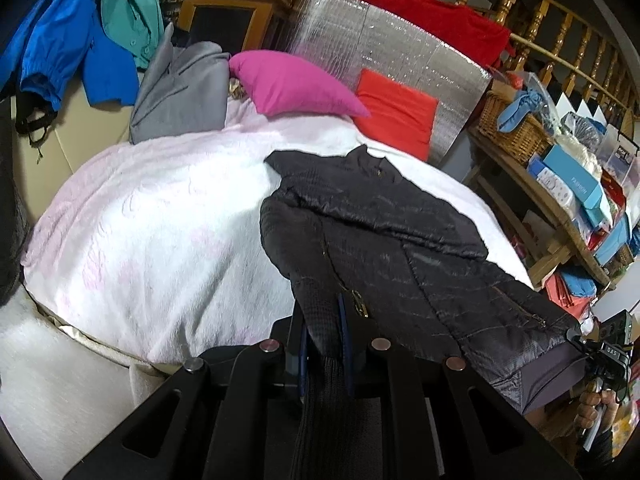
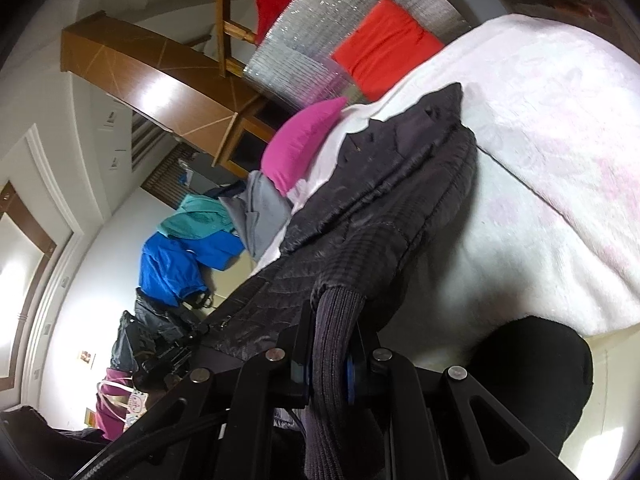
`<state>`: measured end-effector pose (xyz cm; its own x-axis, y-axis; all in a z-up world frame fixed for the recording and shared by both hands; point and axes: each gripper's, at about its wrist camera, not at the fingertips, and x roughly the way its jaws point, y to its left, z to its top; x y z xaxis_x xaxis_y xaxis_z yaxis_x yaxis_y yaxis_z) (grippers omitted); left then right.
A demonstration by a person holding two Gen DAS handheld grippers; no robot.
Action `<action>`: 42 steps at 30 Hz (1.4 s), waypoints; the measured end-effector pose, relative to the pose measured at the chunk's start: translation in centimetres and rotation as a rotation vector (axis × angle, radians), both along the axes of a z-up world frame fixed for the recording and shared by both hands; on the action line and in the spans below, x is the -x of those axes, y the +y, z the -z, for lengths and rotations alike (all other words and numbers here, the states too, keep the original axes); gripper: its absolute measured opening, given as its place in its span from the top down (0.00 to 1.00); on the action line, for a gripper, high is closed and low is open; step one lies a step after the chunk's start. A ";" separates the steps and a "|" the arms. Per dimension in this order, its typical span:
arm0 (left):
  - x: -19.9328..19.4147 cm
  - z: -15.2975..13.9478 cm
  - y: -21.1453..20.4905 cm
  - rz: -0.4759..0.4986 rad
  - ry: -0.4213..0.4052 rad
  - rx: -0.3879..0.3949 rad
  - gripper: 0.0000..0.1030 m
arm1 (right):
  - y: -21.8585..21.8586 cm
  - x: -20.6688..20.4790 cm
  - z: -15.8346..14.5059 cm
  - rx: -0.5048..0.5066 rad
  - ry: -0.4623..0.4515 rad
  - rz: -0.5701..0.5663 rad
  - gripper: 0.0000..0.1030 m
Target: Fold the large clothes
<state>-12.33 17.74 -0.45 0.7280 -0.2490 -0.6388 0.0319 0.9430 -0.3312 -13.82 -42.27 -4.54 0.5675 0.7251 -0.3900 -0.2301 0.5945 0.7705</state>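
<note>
A black quilted jacket [image 1: 380, 220] lies on the white and pink bedspread [image 1: 160, 220], collar toward the pillows and lower end lifted off the bed. My left gripper [image 1: 324, 340] is shut on the ribbed knit band at the jacket's lower end. At the far right of the left wrist view, my right gripper [image 1: 574, 334], held by a hand, pinches the other lower corner. In the right wrist view the jacket [image 2: 380, 200] stretches away over the bedspread [image 2: 540, 140], and the right gripper [image 2: 330, 364] is shut on ribbed knit fabric.
A magenta pillow [image 1: 296, 84] and a red pillow [image 1: 396, 112] lean on a silver foil panel [image 1: 380, 40]. A grey garment [image 1: 180, 88], blue jacket [image 1: 60, 48] and teal shirt [image 1: 128, 20] lie at left. A shelf with a wicker basket [image 1: 516, 136] and boxes stands to the right.
</note>
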 end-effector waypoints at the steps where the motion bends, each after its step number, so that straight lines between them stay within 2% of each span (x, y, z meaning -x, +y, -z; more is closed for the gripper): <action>1: 0.1 -0.4 0.1 0.000 -0.008 0.000 0.86 | -0.1 0.1 -0.3 -0.008 -0.006 -0.001 0.88; 11: -1.8 -3.2 0.4 0.007 -0.070 0.019 0.86 | -0.7 -0.4 -3.3 -0.043 -0.075 -0.007 0.88; 21: -5.8 -4.7 -0.6 -0.034 -0.092 -0.024 0.86 | -0.4 -5.1 -5.7 -0.077 -0.118 0.026 0.88; 42: -11.4 -6.1 -1.6 -0.067 -0.086 -0.043 0.86 | -0.9 -11.8 -6.6 -0.106 -0.105 0.133 0.88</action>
